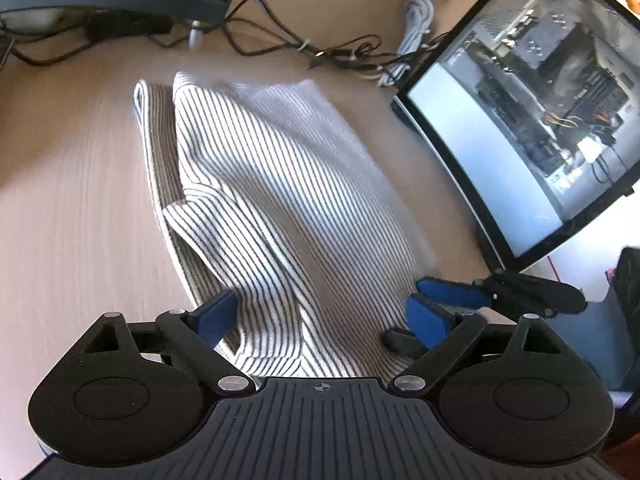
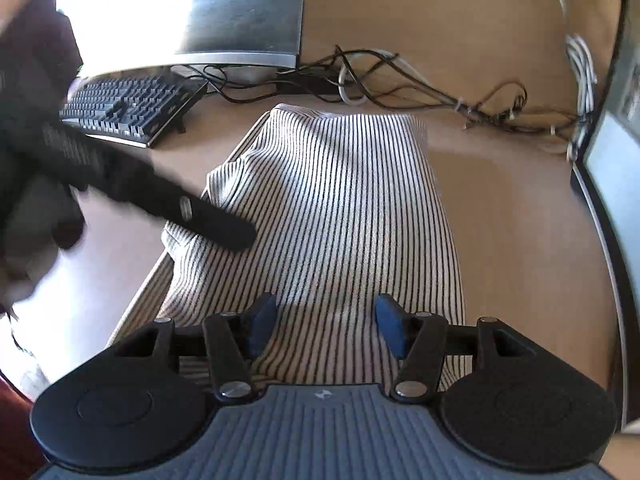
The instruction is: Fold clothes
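Two grippers hover over our striped garment (image 2: 340,208), which lies partly folded on the wooden desk (image 1: 72,208). Our left gripper (image 1: 320,316) and right gripper (image 2: 326,322) both gape wide, seemingly gripping nothing; a keyboard (image 2: 128,110) sits far left.

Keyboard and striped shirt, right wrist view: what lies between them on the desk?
Bare desk lies between the keyboard and the striped shirt; the right wrist view shows it. Nearer the camera, the left tongs' dark arm crosses onto the shirt's edge.
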Demonstrator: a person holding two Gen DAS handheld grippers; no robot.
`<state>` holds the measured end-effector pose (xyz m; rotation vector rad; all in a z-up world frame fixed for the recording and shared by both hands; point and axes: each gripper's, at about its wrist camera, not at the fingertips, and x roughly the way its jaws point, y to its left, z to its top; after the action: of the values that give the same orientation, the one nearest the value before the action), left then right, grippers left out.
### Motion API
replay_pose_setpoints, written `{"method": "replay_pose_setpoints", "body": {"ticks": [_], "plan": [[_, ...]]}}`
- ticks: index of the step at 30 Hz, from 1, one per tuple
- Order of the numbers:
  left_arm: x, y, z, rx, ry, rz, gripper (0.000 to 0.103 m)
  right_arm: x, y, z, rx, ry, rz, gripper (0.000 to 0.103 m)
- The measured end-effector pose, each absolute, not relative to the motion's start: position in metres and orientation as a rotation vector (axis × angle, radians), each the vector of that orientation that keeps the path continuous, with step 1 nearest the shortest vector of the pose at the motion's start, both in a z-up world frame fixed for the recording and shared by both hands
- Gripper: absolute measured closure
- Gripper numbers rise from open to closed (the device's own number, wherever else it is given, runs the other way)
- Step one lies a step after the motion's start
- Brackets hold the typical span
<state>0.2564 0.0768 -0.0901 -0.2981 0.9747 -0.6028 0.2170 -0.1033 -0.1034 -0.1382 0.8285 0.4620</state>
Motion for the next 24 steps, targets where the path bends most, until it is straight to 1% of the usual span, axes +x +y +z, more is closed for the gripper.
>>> {"method": "replay_pose_setpoints", "body": {"ticks": [6,10,14,18,21,23,24], "plan": [[0.264,0.068,-0.092,-0.263,0.970,-0.629,0.009,0.206,-0.103,-0.100,-0.116,0.860,0.457,0.044],[0.266,0.065,-0.095,-0.237,0.953,-0.632,0.010,0.202,-0.096,-0.100,-0.112,0.863,0.456,0.039],[0.269,0.069,-0.095,-0.247,0.946,-0.615,0.010,0.203,-0.090,-0.101,-0.116,0.861,0.457,0.032],[0.273,0.072,-0.093,-0.261,0.940,-0.577,0.011,0.203,-0.087,-0.102,-0.114,0.839,0.443,0.031],[0.269,0.077,-0.084,-0.240,0.914,-0.552,0.010,0.203,-0.088,-0.101,-0.123,0.827,0.435,0.033],[0.265,0.085,-0.079,-0.227,0.896,-0.535,0.008,0.205,-0.092,-0.095,-0.104,0.826,0.431,0.045],[0.263,0.089,-0.075,-0.221,0.887,-0.523,0.007,0.206,-0.095,-0.091,-0.091,0.825,0.429,0.048]]}}
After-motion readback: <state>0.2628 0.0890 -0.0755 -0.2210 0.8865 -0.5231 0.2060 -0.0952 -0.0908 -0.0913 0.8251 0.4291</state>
